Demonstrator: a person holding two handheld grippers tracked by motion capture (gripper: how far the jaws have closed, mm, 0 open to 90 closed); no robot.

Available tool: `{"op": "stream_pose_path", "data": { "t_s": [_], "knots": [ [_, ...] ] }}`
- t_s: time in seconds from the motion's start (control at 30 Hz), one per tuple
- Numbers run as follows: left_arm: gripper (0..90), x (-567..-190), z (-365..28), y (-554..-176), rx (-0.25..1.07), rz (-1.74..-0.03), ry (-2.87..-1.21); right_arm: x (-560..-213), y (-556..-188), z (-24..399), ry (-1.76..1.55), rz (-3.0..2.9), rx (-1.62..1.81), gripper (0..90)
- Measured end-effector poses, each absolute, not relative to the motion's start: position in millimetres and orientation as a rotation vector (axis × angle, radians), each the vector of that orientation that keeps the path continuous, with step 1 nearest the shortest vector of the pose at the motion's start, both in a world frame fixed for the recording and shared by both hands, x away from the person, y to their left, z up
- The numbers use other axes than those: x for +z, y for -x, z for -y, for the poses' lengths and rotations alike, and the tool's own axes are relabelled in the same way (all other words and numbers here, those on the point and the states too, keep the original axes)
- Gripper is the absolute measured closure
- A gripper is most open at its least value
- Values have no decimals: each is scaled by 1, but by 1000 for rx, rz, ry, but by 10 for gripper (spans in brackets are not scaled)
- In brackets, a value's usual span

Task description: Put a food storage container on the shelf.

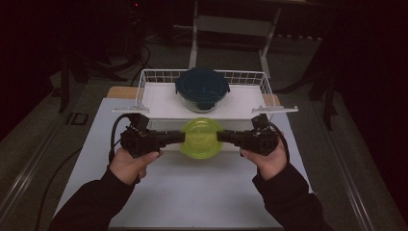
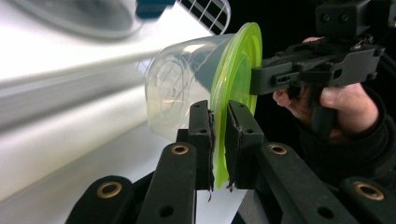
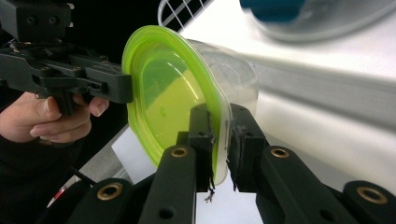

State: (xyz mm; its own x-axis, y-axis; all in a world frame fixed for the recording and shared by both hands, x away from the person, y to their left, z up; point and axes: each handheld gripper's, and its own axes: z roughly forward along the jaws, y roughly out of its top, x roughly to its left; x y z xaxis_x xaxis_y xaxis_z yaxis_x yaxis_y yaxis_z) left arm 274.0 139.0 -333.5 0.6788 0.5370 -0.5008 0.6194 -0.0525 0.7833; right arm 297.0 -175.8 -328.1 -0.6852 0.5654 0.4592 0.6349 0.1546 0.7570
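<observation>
A clear round plastic container with a lime-green lid [image 1: 202,136] hangs over the white table, held from both sides. My left gripper [image 1: 182,136] is shut on the lid's rim at its left edge; the green rim [image 2: 219,140] is pinched between its black jaws. Opposite it, my right gripper [image 1: 220,136] is shut on the lid's right edge, with the rim [image 3: 220,140] clamped between its jaws. The container's clear body [image 2: 173,88] points away toward the rack. The other hand and its gripper [image 2: 308,70] [image 3: 65,77] appear across the lid in each gripper view.
A white wire rack [image 1: 154,77] stands on a white shelf [image 1: 159,101] at the table's far side. In it sits a glass bowl with a dark teal lid [image 1: 202,86]. A white table [image 1: 192,192] spreads below my hands. A metal frame stands behind.
</observation>
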Motion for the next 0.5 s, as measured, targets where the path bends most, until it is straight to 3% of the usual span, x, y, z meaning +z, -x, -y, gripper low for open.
{"op": "stream_pose_path", "data": {
  "t_s": [0.5],
  "knots": [
    [813, -285, -141, -290, -32, -907, -1673, -277, -308, 173, 1188, 2370, -1709, 807]
  ]
}}
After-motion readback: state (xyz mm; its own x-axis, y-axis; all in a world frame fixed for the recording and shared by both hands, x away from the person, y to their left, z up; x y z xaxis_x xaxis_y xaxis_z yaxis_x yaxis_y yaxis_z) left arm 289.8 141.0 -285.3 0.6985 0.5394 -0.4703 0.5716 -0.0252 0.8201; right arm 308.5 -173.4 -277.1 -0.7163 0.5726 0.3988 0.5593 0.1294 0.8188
